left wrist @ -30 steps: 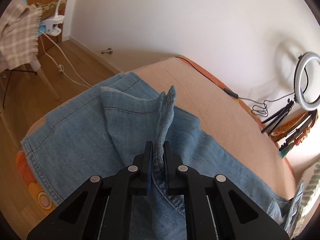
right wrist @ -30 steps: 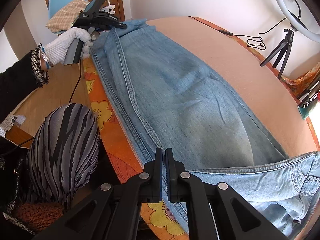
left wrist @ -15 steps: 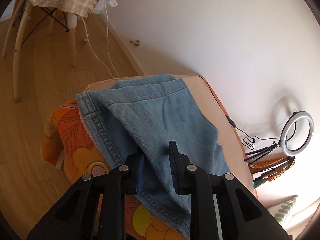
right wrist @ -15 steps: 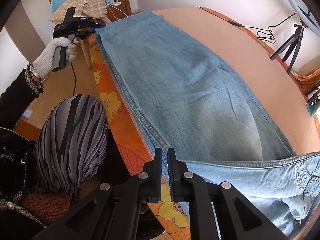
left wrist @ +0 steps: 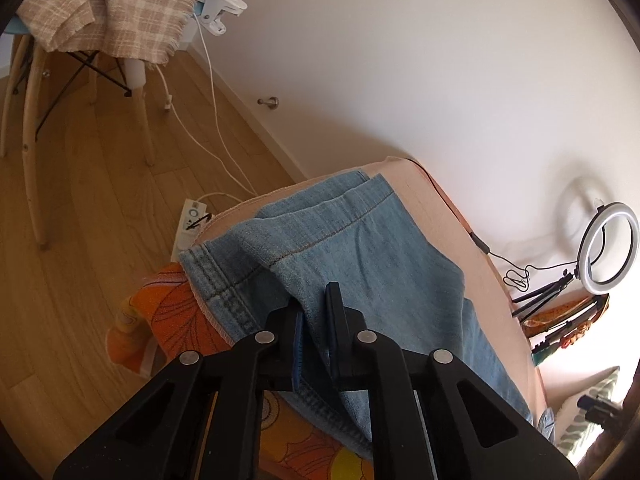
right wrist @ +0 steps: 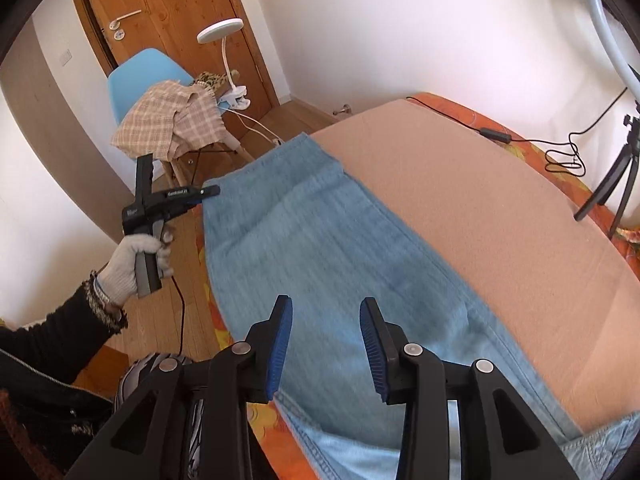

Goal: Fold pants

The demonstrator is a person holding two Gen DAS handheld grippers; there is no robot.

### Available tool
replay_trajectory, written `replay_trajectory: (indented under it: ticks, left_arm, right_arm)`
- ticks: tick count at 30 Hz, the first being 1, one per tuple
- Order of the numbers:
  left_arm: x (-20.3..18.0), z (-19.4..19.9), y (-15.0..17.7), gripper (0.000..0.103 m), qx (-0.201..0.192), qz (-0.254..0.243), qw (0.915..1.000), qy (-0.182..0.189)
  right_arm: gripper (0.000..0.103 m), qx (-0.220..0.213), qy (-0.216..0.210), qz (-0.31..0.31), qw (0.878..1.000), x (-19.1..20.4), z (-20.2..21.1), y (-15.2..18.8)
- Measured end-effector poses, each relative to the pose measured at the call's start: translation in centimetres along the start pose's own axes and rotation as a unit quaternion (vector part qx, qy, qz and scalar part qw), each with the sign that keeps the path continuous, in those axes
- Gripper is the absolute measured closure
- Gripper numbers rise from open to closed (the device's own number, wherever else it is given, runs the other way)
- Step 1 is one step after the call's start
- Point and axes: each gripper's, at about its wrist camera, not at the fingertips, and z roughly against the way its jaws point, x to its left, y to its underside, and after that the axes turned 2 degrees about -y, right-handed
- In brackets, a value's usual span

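Observation:
Light blue denim pants lie along the near edge of a bed, one leg laid over the other, hems at the far end. My left gripper is at the leg's side edge near the hems; its jaws stand a little apart with the top layer of denim between them. It also shows in the right wrist view, held by a gloved hand. My right gripper is open and empty, above the pants near the thigh. The waist is at the lower right.
A peach blanket covers the bed over an orange flowered sheet. A ring light on a tripod and a cable sit at the far side. A blue chair with plaid cloth stands on the wooden floor beyond the hems.
My right gripper has opened, let go of the pants' edge and lifted. My left gripper laid the lifted leg flat over the other and has loosened its jaws on the denim.

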Motion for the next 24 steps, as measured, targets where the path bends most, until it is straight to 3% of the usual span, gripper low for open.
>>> replay_trajectory:
  ticks: [8, 12, 17, 24]
  left_arm:
    - [0.2, 0.0, 0.1, 0.096, 0.004, -0.012, 0.9998, 0.014]
    - [0.0, -0.4, 0.0, 0.084, 0.01, -0.021, 0.9997, 0.007]
    - [0.1, -0.8, -0.1, 0.082, 0.023, -0.034, 0.999, 0.017]
    - [0.1, -0.7, -0.8, 0.082, 0.01, -0.044, 0.9985, 0.03]
  right_arm:
    - [0.061, 0.001, -0.034, -0.004, 0.999, -0.8, -9.3, -9.2]
    - [0.061, 0.007, -0.041, 0.011, 0.999, -0.4, -14.0, -13.1]
    - [0.061, 0.02, -0.058, 0.007, 0.998, -0.1, -18.8, -15.9]
    - [0.059, 0.044, -0.045, 0.002, 0.998, -0.7, -24.8, -18.5]
